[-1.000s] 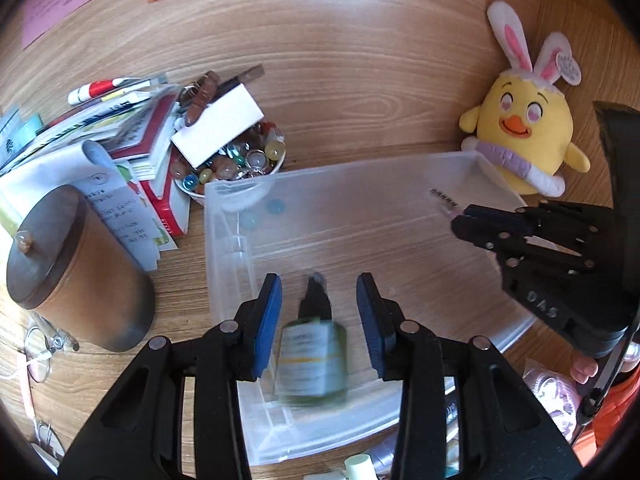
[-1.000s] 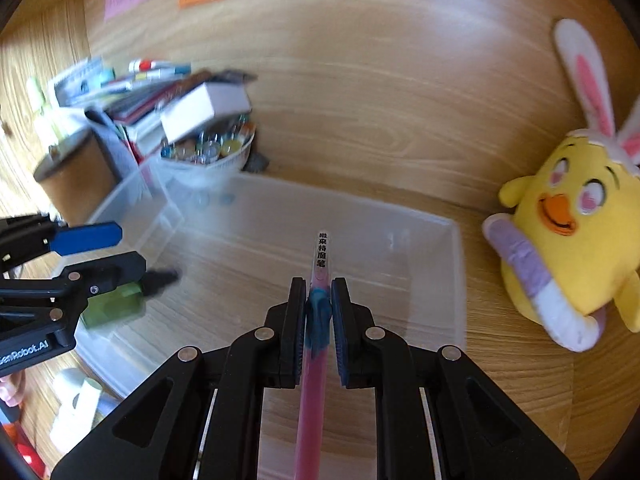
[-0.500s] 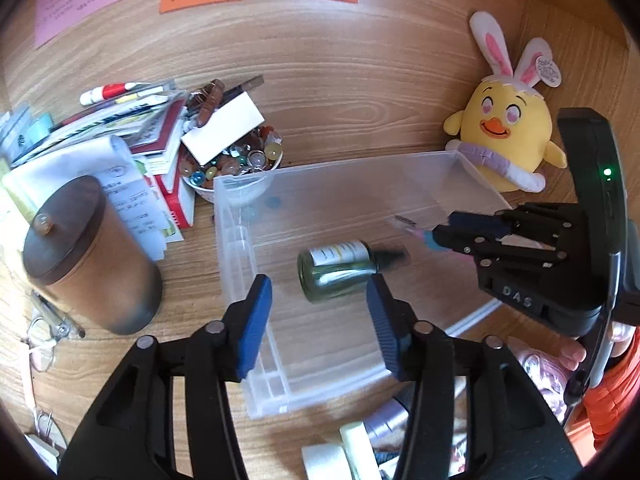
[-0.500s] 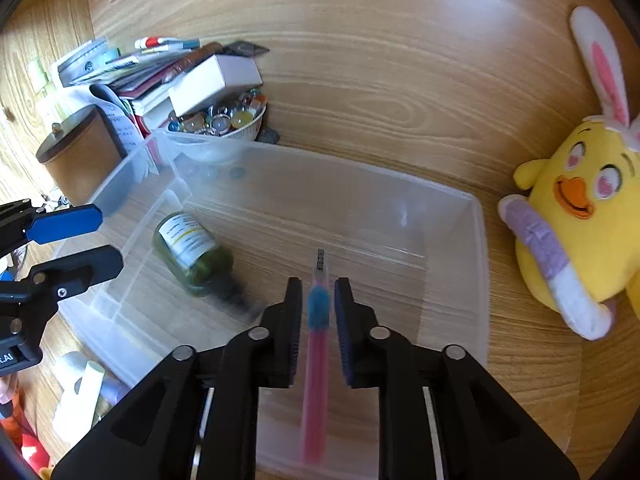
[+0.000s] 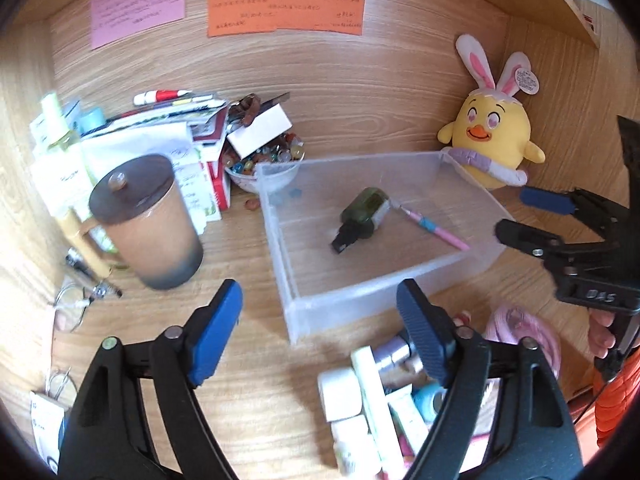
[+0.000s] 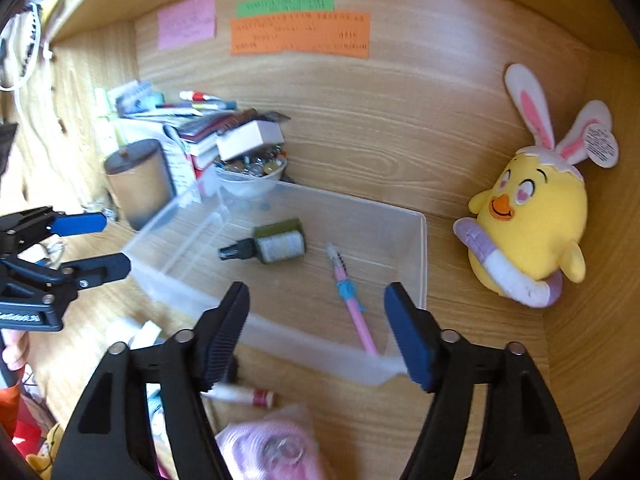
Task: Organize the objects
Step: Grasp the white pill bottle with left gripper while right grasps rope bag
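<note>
A clear plastic bin (image 5: pixel 360 300) (image 6: pixel 416 248) sits on the wooden desk. A green dropper bottle (image 5: pixel 362 216) (image 6: pixel 276 245) lies on its side inside it. A pink pen (image 5: pixel 434 229) (image 6: pixel 352 300) lies beside the bottle in the bin. My left gripper (image 5: pixel 320 324) is open and empty, held back above the bin's near corner. My right gripper (image 6: pixel 318 328) is open and empty above the bin's near wall. It also shows in the left wrist view (image 5: pixel 532 216) at the right, and the left gripper shows in the right wrist view (image 6: pixel 102 242).
A brown lidded mug (image 5: pixel 144 216), a stack of books and papers (image 5: pixel 168 140) and a bowl of beads (image 5: pixel 264 160) stand left of the bin. A yellow chick plush (image 5: pixel 490 144) (image 6: pixel 532 208) sits at the right. Tubes and small cosmetics (image 5: pixel 380 396) lie near the front, with a pink pouch (image 6: pixel 272 444).
The left gripper let the green bottle drop into the bin and pulled back. The right gripper opened, left the pink pen in the bin and drew back too.
</note>
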`<state>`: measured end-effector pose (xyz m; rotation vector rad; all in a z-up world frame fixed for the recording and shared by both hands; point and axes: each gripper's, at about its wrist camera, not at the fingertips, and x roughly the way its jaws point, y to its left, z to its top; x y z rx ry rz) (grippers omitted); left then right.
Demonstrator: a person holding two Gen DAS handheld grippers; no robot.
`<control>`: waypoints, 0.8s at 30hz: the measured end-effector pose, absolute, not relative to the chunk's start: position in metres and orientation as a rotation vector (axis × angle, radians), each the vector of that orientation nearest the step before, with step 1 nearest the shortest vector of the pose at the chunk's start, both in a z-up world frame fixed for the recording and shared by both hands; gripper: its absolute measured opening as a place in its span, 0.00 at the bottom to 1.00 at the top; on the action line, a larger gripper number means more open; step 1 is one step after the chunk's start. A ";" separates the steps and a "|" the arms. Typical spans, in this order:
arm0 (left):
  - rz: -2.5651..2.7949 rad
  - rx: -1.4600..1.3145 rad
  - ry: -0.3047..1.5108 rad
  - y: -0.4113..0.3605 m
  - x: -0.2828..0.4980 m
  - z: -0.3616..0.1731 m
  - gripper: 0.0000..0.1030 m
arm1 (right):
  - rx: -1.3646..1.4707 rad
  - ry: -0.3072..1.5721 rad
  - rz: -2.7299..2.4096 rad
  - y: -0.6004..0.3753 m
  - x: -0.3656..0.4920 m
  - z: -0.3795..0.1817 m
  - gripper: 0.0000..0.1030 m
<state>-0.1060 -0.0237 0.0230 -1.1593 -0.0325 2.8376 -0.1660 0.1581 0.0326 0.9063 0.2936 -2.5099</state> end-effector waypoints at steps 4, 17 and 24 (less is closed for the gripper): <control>2.842 -1.198 -0.018 -0.027 -0.087 0.013 0.82 | 0.892 0.294 -2.515 0.166 -0.143 0.029 0.78; 2.797 -1.332 -0.034 -0.031 -0.036 -0.034 0.82 | 0.980 0.362 -2.462 0.173 -0.091 -0.027 0.80; 2.758 -1.368 -0.109 -0.027 -0.033 -0.049 0.82 | 1.085 0.316 -2.397 0.182 -0.098 -0.043 0.88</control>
